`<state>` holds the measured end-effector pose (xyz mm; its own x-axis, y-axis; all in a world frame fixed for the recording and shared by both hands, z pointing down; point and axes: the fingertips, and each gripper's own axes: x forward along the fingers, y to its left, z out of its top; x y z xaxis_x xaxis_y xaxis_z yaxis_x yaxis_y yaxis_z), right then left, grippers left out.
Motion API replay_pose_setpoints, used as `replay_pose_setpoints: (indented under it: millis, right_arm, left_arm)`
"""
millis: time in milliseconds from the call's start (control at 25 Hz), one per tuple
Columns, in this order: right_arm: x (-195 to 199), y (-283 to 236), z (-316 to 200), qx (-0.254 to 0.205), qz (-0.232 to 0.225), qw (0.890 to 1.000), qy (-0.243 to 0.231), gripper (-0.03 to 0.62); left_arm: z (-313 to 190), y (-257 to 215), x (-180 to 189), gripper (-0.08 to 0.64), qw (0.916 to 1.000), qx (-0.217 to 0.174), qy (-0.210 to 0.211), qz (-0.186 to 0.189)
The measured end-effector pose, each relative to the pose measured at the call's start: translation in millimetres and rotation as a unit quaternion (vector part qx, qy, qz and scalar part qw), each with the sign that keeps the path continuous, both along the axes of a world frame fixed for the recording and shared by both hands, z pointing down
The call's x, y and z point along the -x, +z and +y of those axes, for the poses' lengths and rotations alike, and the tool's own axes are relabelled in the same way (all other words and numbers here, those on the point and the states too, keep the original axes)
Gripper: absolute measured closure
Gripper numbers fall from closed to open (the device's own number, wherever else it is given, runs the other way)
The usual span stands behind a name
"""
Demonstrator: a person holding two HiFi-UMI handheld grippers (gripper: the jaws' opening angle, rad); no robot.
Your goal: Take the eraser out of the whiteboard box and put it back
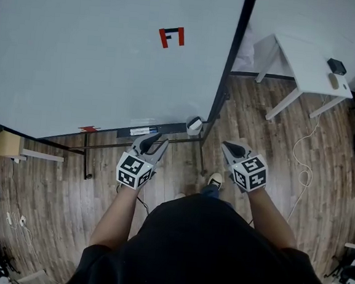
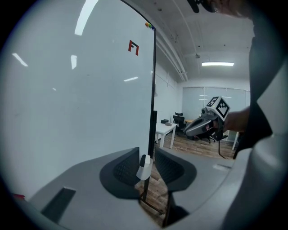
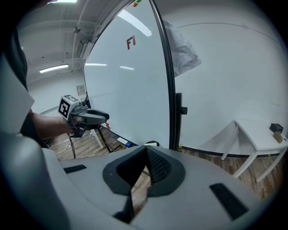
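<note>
Left tool part-open, empty; right tool shut, empty

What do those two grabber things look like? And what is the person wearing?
The left gripper and right gripper are grey with dark, pointed fingers, bumpy on the inside. Each carries a white cube printed with black square patterns. The person wears a black short-sleeved top.

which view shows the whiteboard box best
Head view: the whiteboard box is seen from above, open top included. The left gripper view shows only its white side; the right gripper view shows just its rim.
</note>
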<state>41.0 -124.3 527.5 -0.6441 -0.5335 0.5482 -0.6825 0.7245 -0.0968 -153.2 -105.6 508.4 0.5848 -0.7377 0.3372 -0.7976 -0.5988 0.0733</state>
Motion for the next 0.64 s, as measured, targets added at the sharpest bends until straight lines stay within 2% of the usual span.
replay_pose_setpoints:
  millis: [360,640]
  right_arm:
    - [2,-6,0,-0.015,-0.01,1.0,0.007,0.598]
    - [2,-7,3,-0.018,-0.012,1.0,0.007,0.598]
  left_arm:
    - [7,-2,8,0.485,0.9999,-0.008,-0.009,-0.001]
    - [13,-1,8,0.491,0.9999,-0.006,-0.01,-0.003]
